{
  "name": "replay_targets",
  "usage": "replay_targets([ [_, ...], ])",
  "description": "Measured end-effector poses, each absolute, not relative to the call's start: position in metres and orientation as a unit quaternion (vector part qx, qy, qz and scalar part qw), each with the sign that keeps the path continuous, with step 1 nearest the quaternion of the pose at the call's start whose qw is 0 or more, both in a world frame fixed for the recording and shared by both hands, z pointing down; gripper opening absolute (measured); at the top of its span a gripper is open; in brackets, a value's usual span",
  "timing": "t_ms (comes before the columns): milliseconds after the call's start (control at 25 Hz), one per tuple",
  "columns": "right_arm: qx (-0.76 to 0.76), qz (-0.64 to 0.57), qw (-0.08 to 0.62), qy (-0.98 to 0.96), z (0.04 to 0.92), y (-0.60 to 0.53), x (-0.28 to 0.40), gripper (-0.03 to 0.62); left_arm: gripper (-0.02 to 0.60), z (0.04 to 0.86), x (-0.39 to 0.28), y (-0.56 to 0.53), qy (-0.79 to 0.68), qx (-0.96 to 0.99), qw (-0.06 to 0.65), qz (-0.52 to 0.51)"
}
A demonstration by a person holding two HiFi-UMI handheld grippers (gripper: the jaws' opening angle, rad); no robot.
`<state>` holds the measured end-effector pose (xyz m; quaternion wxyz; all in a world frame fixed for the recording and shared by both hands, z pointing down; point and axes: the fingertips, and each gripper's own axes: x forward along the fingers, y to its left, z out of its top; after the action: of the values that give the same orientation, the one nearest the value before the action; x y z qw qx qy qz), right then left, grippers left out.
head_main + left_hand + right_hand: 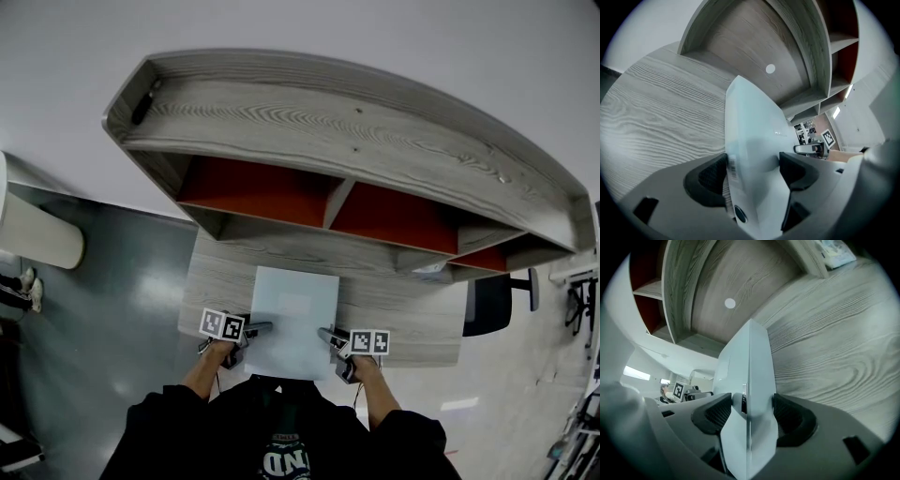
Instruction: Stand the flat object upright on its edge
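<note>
Flat box [295, 314], pale blue, shows at the lower centre of the head view, over the grey wood surface [403, 307] and just below the shelf unit [356, 141]. We hold it from both sides, with the left tool [258, 328] clenched on its left edge and the right tool [328, 335] clenched on its right edge.
</note>
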<state>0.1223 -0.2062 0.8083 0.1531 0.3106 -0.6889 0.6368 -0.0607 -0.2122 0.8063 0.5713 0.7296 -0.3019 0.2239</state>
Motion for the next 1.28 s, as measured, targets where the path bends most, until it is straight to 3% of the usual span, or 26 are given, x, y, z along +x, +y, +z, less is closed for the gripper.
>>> replay_targets([
  [280, 0.312, 0.628, 0.184, -0.688, 0.809, -0.207, 0.121, 0.253, 0.347, 0.806, -0.061, -0.211, -0.301, 0.726, 0.572, 0.233],
  [1280, 0.336, 0.562, 0.156, -0.74, 0.737, -0.223, 0.133, 0.253, 0.341, 0.727, -0.047, -0.233, -0.319, 0.794, 0.47, 0.214],
])
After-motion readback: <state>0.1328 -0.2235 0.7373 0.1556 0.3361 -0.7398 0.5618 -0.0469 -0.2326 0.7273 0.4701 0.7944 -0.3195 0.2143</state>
